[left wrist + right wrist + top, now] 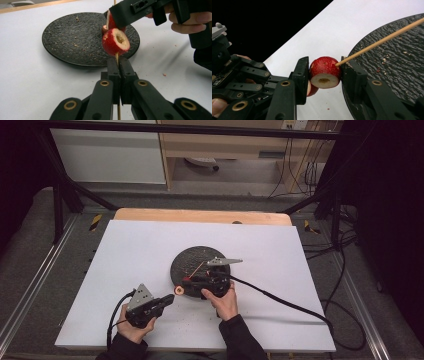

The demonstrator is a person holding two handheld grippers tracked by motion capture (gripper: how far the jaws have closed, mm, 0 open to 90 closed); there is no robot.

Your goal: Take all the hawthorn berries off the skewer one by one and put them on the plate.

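Two hand-held grippers: left (pixel 117 62) clamped on skewer (pixel 382 40), right (pixel 324 72) around red fruit (pixel 324 71).

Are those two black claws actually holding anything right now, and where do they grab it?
Yes. The left gripper is shut on the wooden skewer just below a red fruit piece. The right gripper clamps another fruit piece threaded on the skewer, by its opposite sides.

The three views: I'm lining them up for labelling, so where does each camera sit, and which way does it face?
High view: above the person's side, facing forward and down on the white table; both forearms enter from below.
Left gripper view: rides the left tool, looking along its shut jaws at the skewer, fruit piece and black plate.
Right gripper view: rides the right tool, whose jaws clamp a fruit piece.
Shared: skewer and plate.
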